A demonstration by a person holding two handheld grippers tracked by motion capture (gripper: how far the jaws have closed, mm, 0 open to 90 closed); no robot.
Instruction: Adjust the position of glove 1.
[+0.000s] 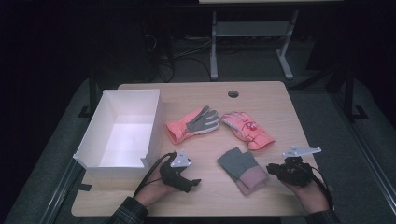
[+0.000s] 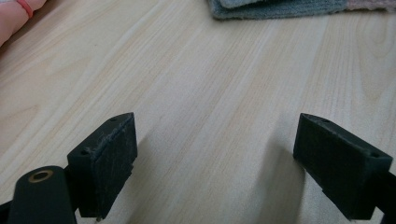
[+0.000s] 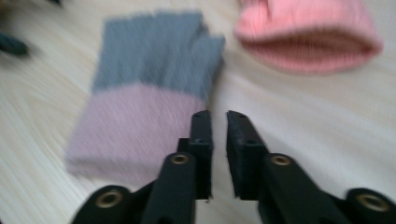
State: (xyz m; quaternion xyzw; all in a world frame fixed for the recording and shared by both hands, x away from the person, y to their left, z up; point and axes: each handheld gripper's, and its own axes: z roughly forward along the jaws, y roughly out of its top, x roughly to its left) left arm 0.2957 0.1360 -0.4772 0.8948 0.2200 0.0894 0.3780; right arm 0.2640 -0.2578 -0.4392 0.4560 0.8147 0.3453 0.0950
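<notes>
While left gripper (image 1: 192, 183) gapes, right gripper (image 3: 218, 122) near-closed beside knit glove (image 3: 144, 93) edge.

Mitten (image 1: 242, 170) grey, pink cuff (gloves (image 1: 219, 125) salmon).

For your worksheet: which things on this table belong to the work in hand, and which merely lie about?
In hand: grey and pink knitted gloves, left gripper, right gripper, probably the white box.
Lying about: two coral gloves, table.
</notes>
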